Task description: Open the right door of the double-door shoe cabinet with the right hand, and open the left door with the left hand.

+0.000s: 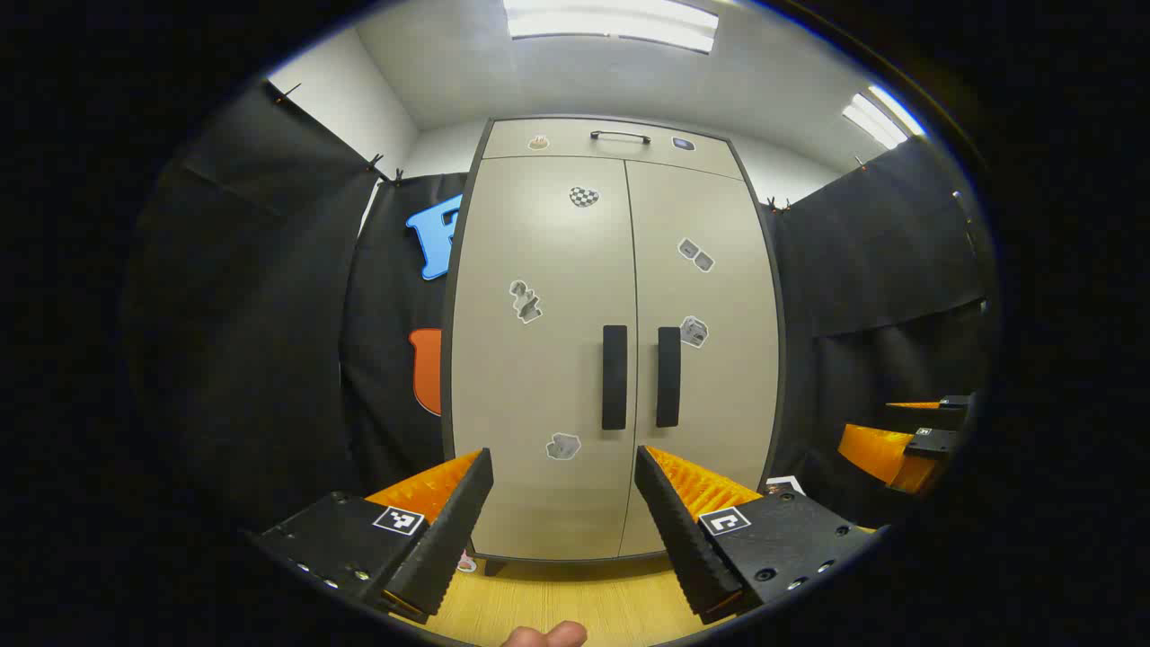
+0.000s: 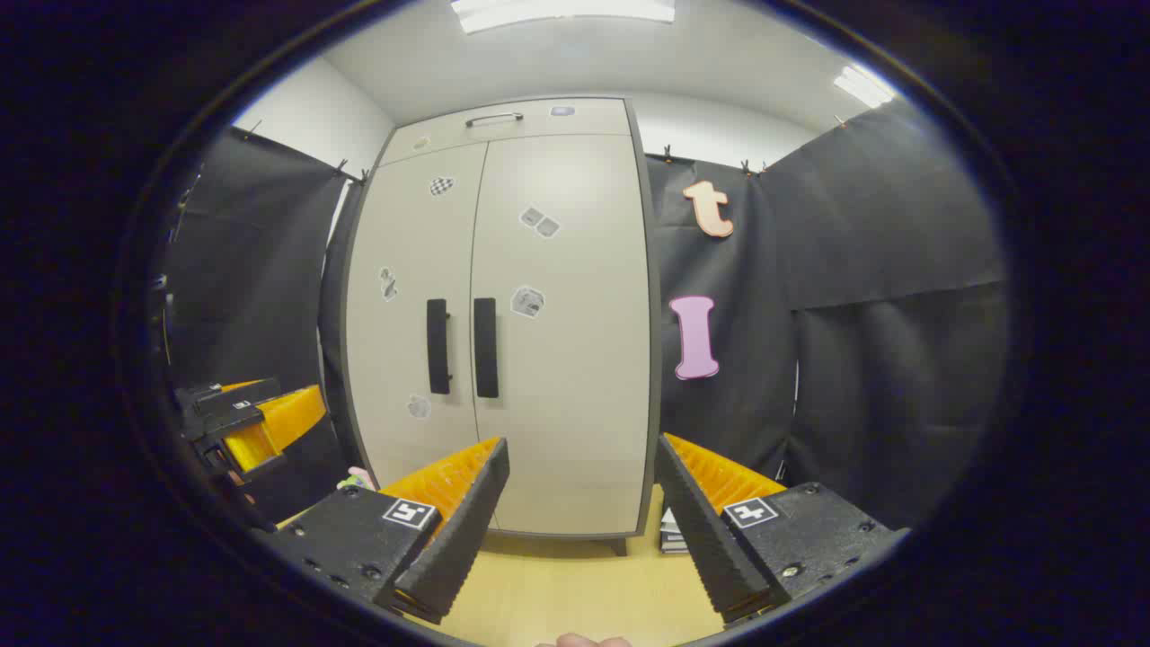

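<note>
Shoe cabinet (image 1: 620,296) doors closed, well ahead of left gripper (image 1: 564,463), right gripper (image 2: 582,449); jaws wide, empty.

I see black cloth (image 2: 880,296) draping the booth on both sides, ceiling light panels (image 1: 611,22) glowing overhead, a pale wood floor (image 2: 584,584), and a small stack of books or papers (image 2: 672,532) on it.

Ahead of the left tool (image 1: 564,467), its fingers hide the shoe cabinet's (image 1: 539,377) lower corners. The stickers (image 1: 526,301) on the doors are too small to make out. The right tool (image 1: 907,440), off to the side, is cut by the picture's edge.
</note>
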